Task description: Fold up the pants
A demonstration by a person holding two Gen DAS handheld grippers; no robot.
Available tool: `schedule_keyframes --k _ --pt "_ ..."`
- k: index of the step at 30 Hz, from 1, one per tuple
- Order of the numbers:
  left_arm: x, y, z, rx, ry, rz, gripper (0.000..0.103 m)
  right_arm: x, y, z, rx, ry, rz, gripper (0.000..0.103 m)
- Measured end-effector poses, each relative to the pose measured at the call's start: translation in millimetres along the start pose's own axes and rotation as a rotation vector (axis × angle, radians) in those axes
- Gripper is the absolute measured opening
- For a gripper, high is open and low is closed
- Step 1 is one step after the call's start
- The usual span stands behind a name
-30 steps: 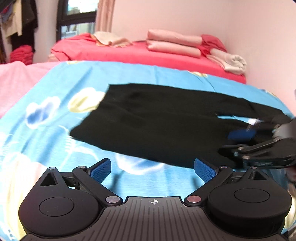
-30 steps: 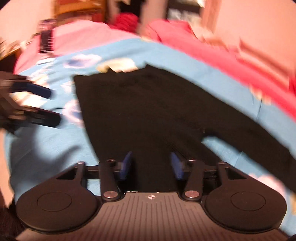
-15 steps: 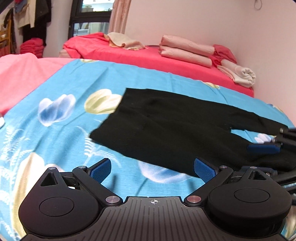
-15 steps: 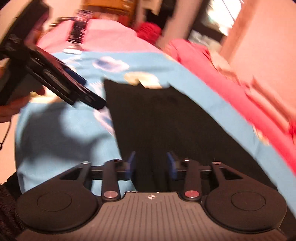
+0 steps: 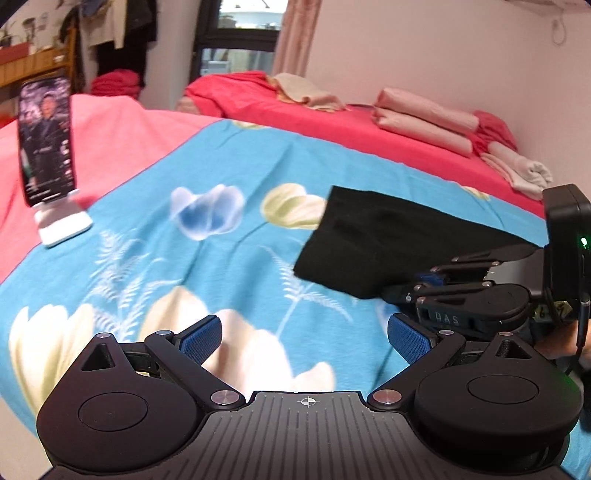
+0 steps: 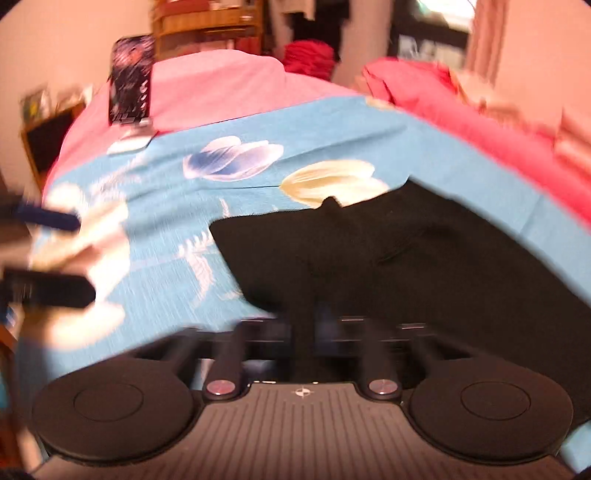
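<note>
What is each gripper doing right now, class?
Left gripper: open, holding nothing.
Right gripper: closed on the black pants.

Home bedroom: floral bedsheet (image 5: 236, 170), folded bedding (image 5: 424, 118), hanging clothes (image 5: 110, 29).
</note>
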State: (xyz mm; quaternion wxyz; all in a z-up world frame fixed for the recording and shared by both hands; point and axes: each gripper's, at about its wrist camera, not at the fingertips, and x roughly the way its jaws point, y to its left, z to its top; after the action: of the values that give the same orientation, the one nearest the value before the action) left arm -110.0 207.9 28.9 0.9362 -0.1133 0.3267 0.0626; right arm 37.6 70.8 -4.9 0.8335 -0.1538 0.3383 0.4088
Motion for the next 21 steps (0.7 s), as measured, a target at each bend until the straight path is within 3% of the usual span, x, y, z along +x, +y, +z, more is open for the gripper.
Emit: schedule_keyframes --k 6,10,11,13,15,18,21 --pt "-3.2 12.9 5.4 -0.032 -0.016 0.024 0.103 -5.1 50.0 -7.7 -0.158 -0.032 0.037 0.017" --pt "3.0 5.9 16.2 -0.051 -0.013 0.004 0.103 -14.1 53.5 -14.1 -0.197 -0.065 -0.007 0.039" --pt "5.9 0.9 20.0 -0.046 -0.01 -0.008 0.103 -20.1 50.3 -13.5 -0.184 -0.061 0.017 0.057" --pt "12.5 -8.3 27.9 -0.031 -0.004 -0.016 0.103 -37.9 41.9 -15.4 -0.132 -0.061 0.079 0.076" --pt "20.3 -19.4 38.2 -0.012 0.001 -0.032 0.103 -62.5 32.1 -18.6 -0.072 -0.075 0.08 0.077" --pt "41.0 -40.4 53.3 0.01 0.031 -0.079 0.103 -80.9 3.6 -26.5 0.087 -0.015 0.054 0.078" --pt "73.5 -67.7 62.4 0.03 0.083 -0.15 0.103 -86.6 -20.5 -43.7 0.186 0.037 -0.061 0.078"
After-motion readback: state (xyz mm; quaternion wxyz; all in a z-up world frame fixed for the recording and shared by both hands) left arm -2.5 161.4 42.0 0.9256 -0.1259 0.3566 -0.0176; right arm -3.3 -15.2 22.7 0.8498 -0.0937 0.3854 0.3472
